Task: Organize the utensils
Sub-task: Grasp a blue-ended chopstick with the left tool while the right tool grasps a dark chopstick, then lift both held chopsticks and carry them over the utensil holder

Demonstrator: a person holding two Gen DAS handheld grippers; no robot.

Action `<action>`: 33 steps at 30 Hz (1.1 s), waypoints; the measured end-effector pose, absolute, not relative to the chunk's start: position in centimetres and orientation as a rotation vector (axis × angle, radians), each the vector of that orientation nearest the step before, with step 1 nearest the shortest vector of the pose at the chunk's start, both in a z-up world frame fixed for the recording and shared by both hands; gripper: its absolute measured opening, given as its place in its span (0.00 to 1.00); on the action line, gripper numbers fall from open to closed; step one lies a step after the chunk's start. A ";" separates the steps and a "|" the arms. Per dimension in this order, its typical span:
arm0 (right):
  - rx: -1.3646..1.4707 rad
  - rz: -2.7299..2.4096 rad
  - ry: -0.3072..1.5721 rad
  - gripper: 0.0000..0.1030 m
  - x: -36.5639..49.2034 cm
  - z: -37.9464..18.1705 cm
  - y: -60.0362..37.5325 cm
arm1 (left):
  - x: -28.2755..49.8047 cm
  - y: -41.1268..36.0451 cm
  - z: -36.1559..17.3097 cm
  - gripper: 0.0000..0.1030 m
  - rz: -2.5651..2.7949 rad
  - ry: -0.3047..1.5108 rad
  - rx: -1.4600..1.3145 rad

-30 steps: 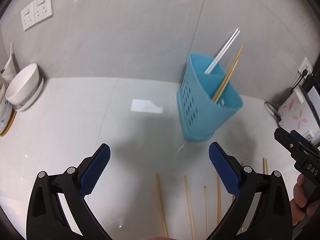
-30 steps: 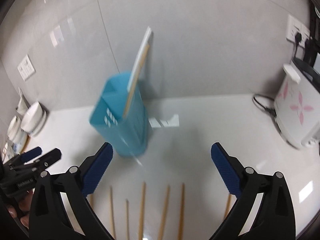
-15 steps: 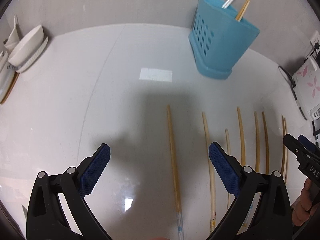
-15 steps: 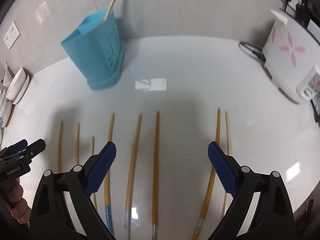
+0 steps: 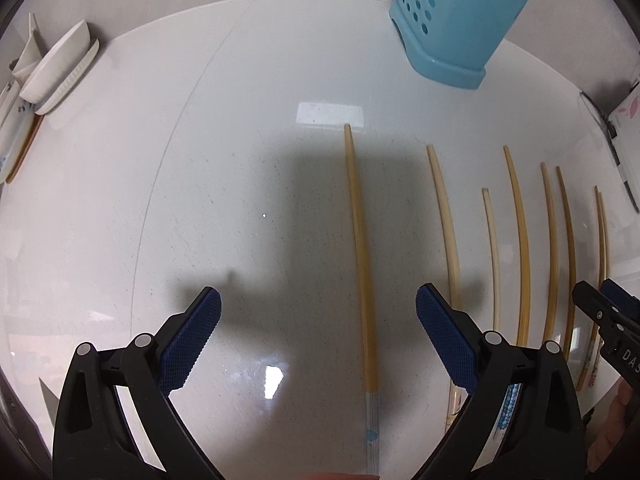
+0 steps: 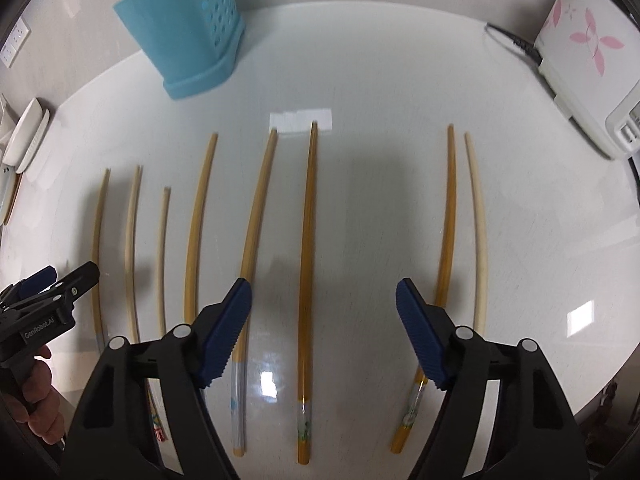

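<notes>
Several wooden chopsticks lie in a row on the white counter. My left gripper is open and points steeply down at it. The leftmost chopstick lies between its fingers, nearer the right one, untouched. My right gripper hangs over a darker chopstick that runs between its blue pads. Its jaws are closing, with a gap left on both sides of the stick. The blue perforated utensil holder stands at the back of the counter. Each gripper shows at the edge of the other's view.
White bowls and plates are stacked at the far left. A white appliance with pink flowers and its black cable sit at the back right. The counter's front edge curves past the right gripper.
Both grippers have sunk toward the counter and tipped downward, so the holder slid to the top of each view and the chopsticks filled the frame. The right jaws have narrowed.
</notes>
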State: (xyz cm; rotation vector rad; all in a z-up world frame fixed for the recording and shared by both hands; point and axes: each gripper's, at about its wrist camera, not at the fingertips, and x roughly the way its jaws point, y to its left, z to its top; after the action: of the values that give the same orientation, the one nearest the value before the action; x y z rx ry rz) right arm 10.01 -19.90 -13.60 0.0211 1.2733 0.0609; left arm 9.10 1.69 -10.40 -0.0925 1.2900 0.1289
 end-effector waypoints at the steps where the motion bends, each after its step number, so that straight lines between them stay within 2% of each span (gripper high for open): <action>1: 0.022 0.060 1.281 0.64 10.0 -13.7 -19.9 | 9.1 1.6 -10.6 0.90 0.129 1.294 -0.090; 6: -0.005 0.057 1.305 0.55 9.9 -14.3 -19.6 | 9.1 1.4 -11.3 0.83 0.142 1.330 -0.078; 12: -0.025 0.067 1.339 0.39 10.1 -14.7 -19.2 | 8.9 1.5 -11.7 0.76 0.140 1.343 -0.076; 16: -0.043 0.070 1.352 0.29 10.1 -14.9 -18.9 | 8.8 1.0 -11.4 0.61 0.123 1.357 -0.076; 22: -0.052 0.063 1.365 0.18 10.3 -14.8 -18.5 | 8.7 0.6 -11.0 0.32 0.115 1.374 -0.068; 24: -0.047 0.059 1.373 0.08 10.3 -14.8 -18.4 | 9.0 0.4 -10.9 0.23 0.114 1.375 -0.064; 26: -0.047 0.055 1.383 0.06 10.2 -14.7 -18.2 | 9.1 0.2 -10.8 0.07 0.115 1.376 -0.055; 33: -0.017 0.047 1.383 0.06 10.4 -14.4 -18.4 | 8.7 0.3 -10.7 0.06 0.114 1.373 -0.076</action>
State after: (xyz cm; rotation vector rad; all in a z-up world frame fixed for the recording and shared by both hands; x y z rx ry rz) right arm 10.43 -18.39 -14.43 -0.0172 1.3832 0.0467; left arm 8.71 0.29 -10.69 -0.0760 1.3730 0.1141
